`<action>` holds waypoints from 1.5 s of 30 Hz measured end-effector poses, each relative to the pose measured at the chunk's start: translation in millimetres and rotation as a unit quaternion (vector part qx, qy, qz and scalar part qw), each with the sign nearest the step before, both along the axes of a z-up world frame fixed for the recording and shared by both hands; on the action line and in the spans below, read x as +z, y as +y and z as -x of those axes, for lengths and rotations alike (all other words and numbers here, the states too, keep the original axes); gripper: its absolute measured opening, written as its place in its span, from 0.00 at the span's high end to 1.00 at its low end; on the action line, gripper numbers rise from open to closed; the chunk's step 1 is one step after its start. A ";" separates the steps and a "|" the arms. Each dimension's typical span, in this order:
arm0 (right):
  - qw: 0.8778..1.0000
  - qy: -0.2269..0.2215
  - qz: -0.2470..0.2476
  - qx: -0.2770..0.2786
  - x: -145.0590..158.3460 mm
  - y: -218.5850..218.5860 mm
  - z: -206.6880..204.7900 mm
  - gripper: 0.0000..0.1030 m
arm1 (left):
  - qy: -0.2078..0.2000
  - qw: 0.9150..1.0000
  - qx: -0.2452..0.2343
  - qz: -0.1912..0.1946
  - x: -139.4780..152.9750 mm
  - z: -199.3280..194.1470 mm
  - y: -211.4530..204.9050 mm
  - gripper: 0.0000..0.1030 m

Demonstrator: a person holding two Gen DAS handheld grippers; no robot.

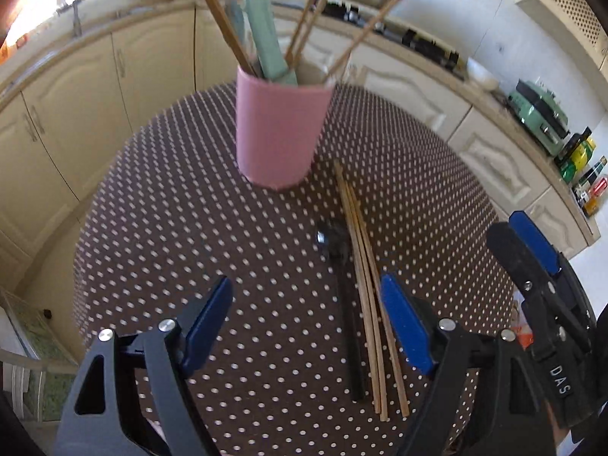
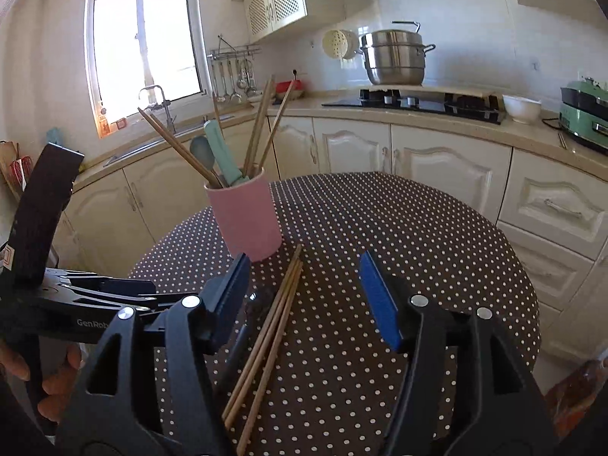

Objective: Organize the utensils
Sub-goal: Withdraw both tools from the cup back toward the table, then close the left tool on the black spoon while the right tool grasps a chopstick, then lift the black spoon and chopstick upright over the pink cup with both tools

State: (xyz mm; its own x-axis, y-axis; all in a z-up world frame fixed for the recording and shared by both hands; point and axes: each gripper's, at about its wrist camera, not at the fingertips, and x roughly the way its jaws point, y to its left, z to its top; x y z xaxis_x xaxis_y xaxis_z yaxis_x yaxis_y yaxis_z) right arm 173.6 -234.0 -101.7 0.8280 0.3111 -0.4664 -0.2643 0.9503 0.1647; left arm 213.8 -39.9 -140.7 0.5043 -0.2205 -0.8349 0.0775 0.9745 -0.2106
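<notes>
1. Left wrist view: my left claw (image 1: 306,323) hangs wide and empty above the dotted desk (image 1: 190,209), its fingers splayed so either loose utensil could fit between them.
2. The pink cup (image 1: 281,129) stands upright just beyond, already holding chopsticks and pale green handles; I judge it the collecting point.
3. A black spoon (image 1: 336,250) lies flat on the desk, touching the loose chopsticks (image 1: 361,266) beside it, their far tips near the cup's base.
4. My right claw (image 2: 304,296) is also wide and empty, straddling those chopsticks from above, probably lined up to pinch them.
</notes>
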 end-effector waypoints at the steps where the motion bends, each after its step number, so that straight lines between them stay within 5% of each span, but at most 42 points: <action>1: 1.000 0.006 -0.001 -0.001 -3.9 -2.0 -0.8 0.42 | 0.016 1.000 -0.008 0.000 -6.9 -3.6 -4.0 0.40; 2: 1.000 0.016 -0.001 -0.002 -8.2 -4.5 -3.2 0.41 | 0.036 0.999 -0.016 0.003 -15.5 -8.2 -7.9 0.49; 7: 0.999 0.053 -0.006 -0.003 -22.5 -13.7 -12.0 0.41 | 0.076 0.997 -0.021 -0.012 -41.8 -22.4 -20.6 0.50; 14: 0.996 0.091 -0.007 0.006 -33.7 -14.9 -21.1 0.40 | 0.067 0.996 -0.025 -0.062 -48.5 -34.9 -40.4 0.50; 16: 0.995 0.100 -0.001 0.005 -35.7 -13.6 -24.0 0.40 | 0.063 0.996 -0.026 -0.059 -49.2 -38.9 -43.3 0.57; 18: 0.994 0.105 0.005 0.006 -36.9 -11.9 -25.2 0.40 | 0.064 0.995 -0.020 -0.079 -48.0 -44.7 -51.3 0.86; 25: 0.989 0.146 0.021 0.021 -44.1 0.2 -35.4 0.40 | 0.037 0.998 -0.019 -0.055 -46.9 -31.9 -34.4 0.89; 32: 0.975 0.208 0.060 0.060 -56.9 28.0 -50.6 0.41 | -0.041 0.998 0.021 -0.053 -26.4 9.7 11.9 0.89; 41: 0.964 0.237 0.105 0.060 -70.3 47.5 -63.8 0.52 | -0.164 0.981 0.078 -0.068 15.5 50.6 41.4 0.89; 45: 0.959 0.248 0.121 0.063 -71.2 54.1 -72.6 0.69 | -0.206 0.973 0.085 -0.061 25.7 69.3 46.1 0.89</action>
